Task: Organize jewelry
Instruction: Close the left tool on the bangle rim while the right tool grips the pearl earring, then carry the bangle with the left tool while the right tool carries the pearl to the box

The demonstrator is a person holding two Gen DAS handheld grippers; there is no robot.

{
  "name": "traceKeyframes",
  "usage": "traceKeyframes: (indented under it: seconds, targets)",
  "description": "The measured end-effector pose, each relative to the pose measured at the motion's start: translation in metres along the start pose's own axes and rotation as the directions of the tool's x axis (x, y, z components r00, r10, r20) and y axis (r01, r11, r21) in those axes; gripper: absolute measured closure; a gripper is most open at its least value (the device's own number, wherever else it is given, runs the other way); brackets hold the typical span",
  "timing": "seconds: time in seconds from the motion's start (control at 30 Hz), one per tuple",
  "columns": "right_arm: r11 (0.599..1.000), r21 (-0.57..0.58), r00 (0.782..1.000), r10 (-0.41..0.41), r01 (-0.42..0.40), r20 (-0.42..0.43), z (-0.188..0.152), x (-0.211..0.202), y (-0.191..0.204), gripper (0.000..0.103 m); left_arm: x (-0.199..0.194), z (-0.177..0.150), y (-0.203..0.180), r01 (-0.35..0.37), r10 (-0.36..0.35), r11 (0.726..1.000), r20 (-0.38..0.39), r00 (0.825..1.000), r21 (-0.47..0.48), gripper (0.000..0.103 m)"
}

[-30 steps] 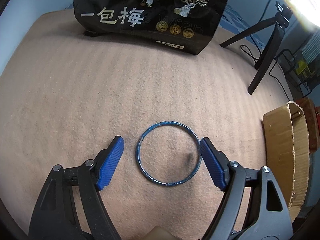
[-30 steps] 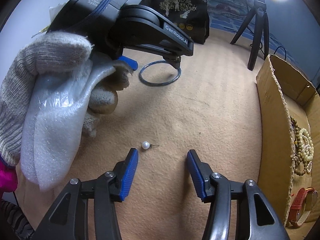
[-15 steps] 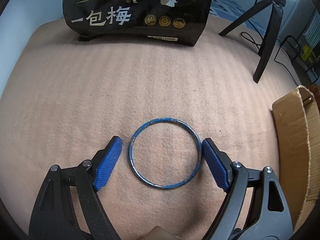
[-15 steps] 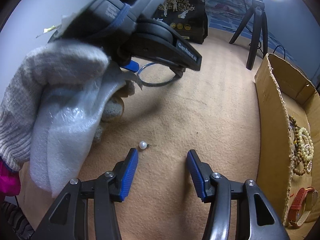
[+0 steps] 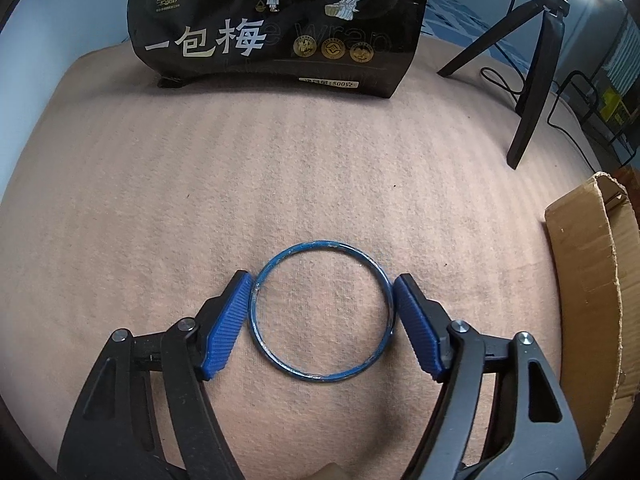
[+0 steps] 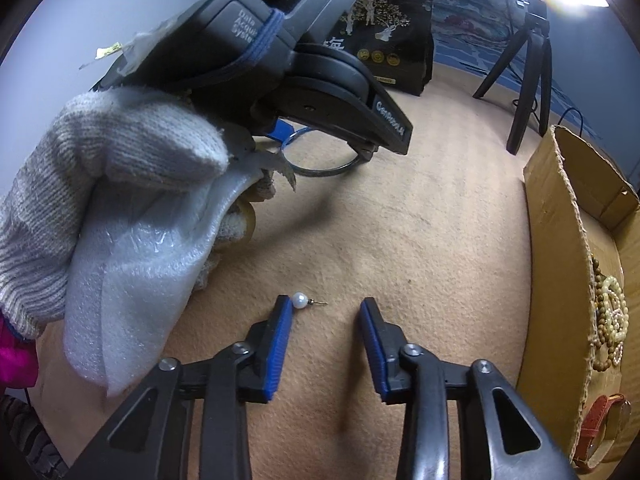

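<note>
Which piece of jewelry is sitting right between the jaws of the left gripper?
The blue bangle: it lies flat on the tan cloth between the left gripper jaws. The pearl earring lies by the right gripper, and the bead bracelets sit in the cardboard box.

Blue bangle — thin metal ring, paint worn to bare silver in spots, lying flat on the tan cloth. Each side of it sits right against a blue finger pad; actual contact cannot be told. In the right wrist view only its near arc shows.

Pearl earring — small white bead with a short thin post pointing right, lying on its side on the cloth.

Inside the cardboard box at right: coiled strands of brown and cream beads, and a watch with an orange-brown strap at the near end.
</note>
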State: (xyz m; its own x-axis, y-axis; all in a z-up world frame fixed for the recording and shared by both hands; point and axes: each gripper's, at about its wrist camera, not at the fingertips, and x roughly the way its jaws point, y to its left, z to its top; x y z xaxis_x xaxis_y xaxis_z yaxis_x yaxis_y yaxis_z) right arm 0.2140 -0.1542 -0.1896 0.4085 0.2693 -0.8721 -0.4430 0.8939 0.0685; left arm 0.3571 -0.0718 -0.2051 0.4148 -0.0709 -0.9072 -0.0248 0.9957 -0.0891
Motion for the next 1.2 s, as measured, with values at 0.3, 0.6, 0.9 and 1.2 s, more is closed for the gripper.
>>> traceKeyframes:
  seconds: [0.3, 0.6, 0.9, 1.2]
  targets:
    - [0.999, -0.045, 1.000, 0.002, -0.002, 0.004, 0.003, 0.004, 0.008, 0.086, -0.005, -0.001, 0.004, 0.004, -0.004, 1.000, 0.004, 1.000, 0.007, 0.029]
    - [0.999, -0.042, 1.000, 0.010, -0.009, 0.026, 0.001, -0.012, 0.007, 0.086, -0.015, -0.001, 0.011, -0.003, 0.003, 1.000, 0.015, 1.000, 0.002, 0.029]
    - [1.000, -0.017, 0.996, -0.003, 0.004, 0.086, 0.001, -0.048, -0.004, 0.086, -0.045, -0.006, 0.016, -0.006, 0.006, 1.000, 0.068, 0.998, -0.002, 0.029]
    - [0.999, 0.008, 0.988, -0.037, 0.036, 0.149, 0.000, -0.088, -0.026, 0.086, -0.088, -0.004, -0.014, 0.029, -0.034, 0.999, 0.152, 0.988, 0.034, 0.029]
